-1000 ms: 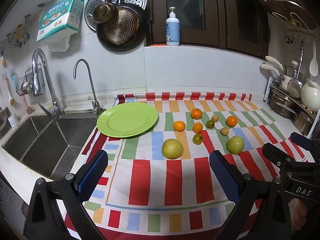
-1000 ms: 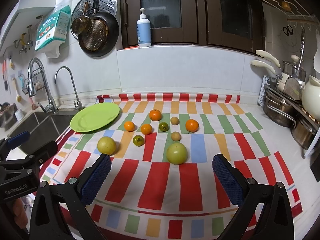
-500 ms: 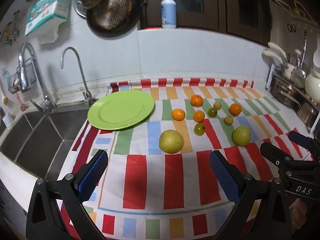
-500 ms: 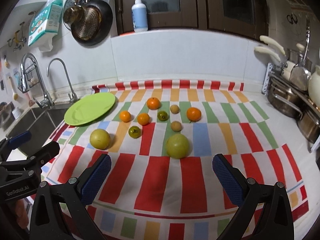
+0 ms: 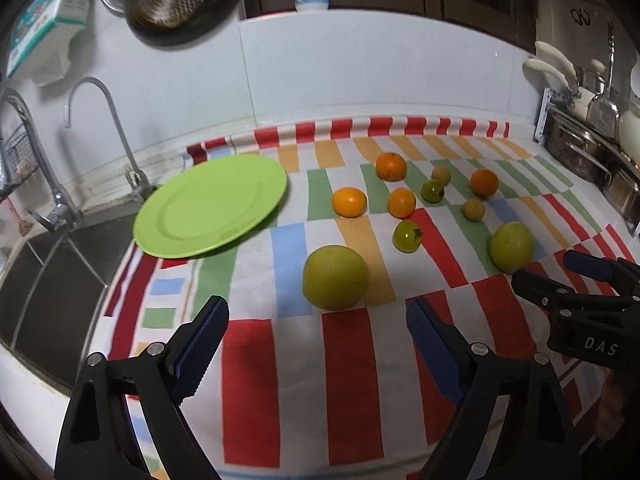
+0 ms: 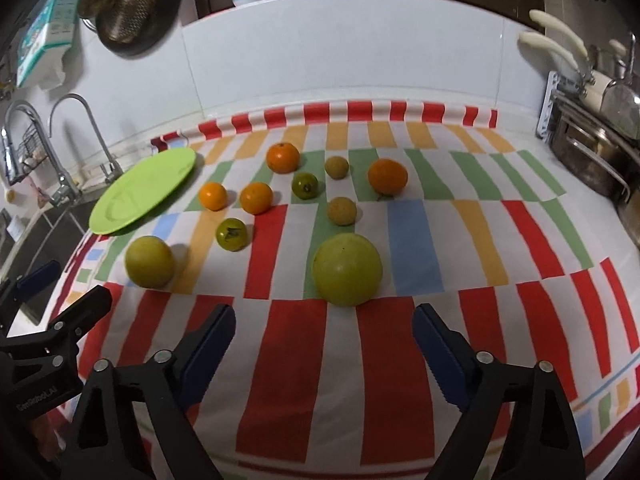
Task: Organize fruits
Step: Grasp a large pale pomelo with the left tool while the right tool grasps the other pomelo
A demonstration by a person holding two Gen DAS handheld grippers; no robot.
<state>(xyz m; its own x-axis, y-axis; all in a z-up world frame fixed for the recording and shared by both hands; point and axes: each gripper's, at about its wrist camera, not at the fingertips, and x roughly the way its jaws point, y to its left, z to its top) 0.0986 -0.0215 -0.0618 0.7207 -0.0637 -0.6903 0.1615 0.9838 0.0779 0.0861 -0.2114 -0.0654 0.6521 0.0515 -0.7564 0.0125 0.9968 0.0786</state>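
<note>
We are lowering both tongs, each onto one big fruit.
Left tongs and right tongs are spread, empty, jaws just narrowing; pear and apple ahead look firm, smooth, rollable, so we are gripping across their middles.

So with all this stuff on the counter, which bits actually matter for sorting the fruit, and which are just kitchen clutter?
Part of the job:
- green plate, bare
- two big yellow-green fruits
- four oranges
- two small green fruits
- two small tan fruits
- left gripper and right gripper, both open, holding nothing

Just lying about:
- taps
- sink
- hanging pans
- pots
- striped cloth
</note>
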